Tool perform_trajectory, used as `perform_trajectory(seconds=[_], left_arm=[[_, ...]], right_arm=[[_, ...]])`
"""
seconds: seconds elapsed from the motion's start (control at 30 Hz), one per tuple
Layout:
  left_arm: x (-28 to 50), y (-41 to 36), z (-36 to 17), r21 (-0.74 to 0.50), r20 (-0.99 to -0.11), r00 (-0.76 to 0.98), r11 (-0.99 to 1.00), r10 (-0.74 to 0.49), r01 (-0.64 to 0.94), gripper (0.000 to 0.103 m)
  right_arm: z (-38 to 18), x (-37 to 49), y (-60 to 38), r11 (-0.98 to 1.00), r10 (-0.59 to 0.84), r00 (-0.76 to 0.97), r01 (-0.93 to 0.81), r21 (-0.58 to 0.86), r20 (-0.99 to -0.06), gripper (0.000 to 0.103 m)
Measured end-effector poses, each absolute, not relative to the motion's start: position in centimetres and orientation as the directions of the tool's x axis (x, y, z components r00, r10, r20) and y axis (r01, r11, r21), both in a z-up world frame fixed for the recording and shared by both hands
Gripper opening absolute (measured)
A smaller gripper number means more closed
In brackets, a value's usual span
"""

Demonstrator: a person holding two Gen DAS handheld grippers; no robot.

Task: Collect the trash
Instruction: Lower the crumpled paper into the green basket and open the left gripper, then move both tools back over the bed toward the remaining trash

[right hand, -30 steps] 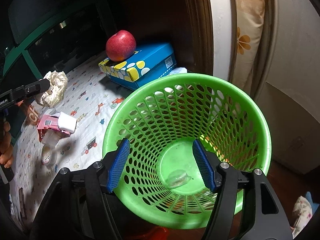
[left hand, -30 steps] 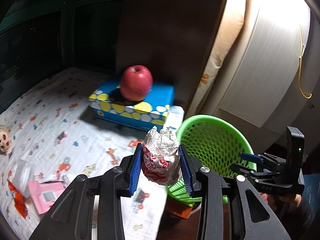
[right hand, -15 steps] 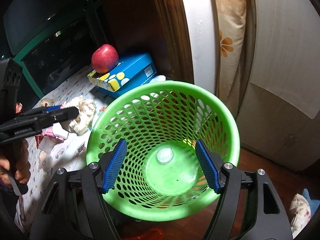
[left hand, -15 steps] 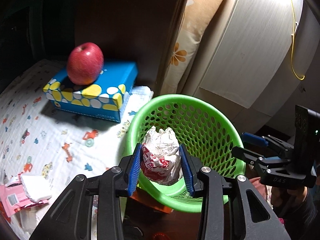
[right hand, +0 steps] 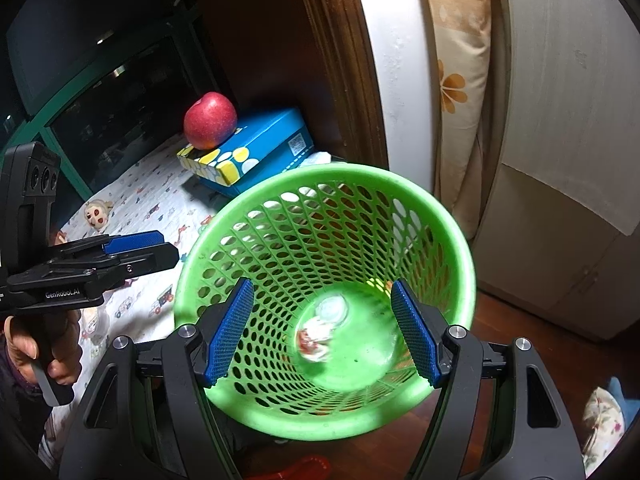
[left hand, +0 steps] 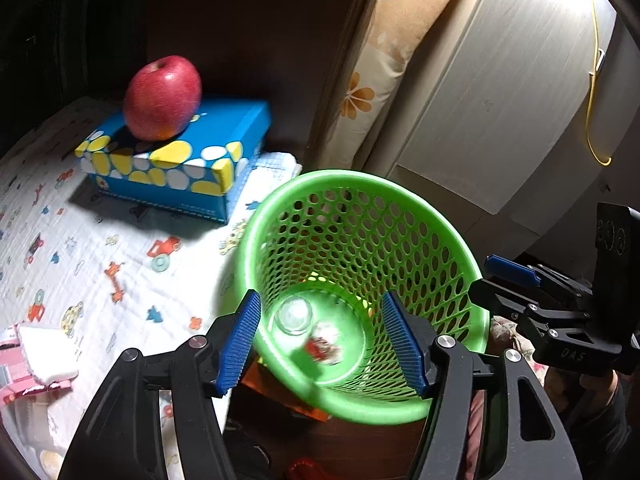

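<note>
Left wrist: left gripper spread, just opened, empty; wrapper blurred, in the basket beneath. More trash at 9 o'clock, nearer this hand.

Right wrist: right gripper spread, empty above the basket.

I see a bright green perforated basket holding a red-and-white crumpled wrapper and a clear cup. At ten o'clock, a red apple tops a blue box spotted yellow and white. The white cloth shows small orange and blue cartoon prints. My black claws carry blue ribbed pads.
</note>
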State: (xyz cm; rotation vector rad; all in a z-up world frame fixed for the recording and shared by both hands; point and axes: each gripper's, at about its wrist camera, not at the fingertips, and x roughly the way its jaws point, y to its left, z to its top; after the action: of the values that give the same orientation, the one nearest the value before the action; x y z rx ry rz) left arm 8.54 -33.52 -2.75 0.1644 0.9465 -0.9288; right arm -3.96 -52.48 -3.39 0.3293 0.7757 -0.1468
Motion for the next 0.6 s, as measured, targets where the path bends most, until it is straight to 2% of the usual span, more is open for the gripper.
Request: perform_trajectory(seconds=[0.3,0.6], left_arm=[[9.8,-25.8,-1.0,-0.190,-0.758,0.374,0.730,-0.534,0.657,0.061],[12.5,-16.1,-1.0,-0.172,-0.762,0.500,0.873,-0.411,0.457,0.061]], right_arm=[[-2.6,-1.8,-48.3,0.956,0.044,0.722,0.169,0.238,-0.691,0.074],[-2.3,1.3,-43.1,0.966,0.125,0.718,0.071,0.251,-0.685,0.075]])
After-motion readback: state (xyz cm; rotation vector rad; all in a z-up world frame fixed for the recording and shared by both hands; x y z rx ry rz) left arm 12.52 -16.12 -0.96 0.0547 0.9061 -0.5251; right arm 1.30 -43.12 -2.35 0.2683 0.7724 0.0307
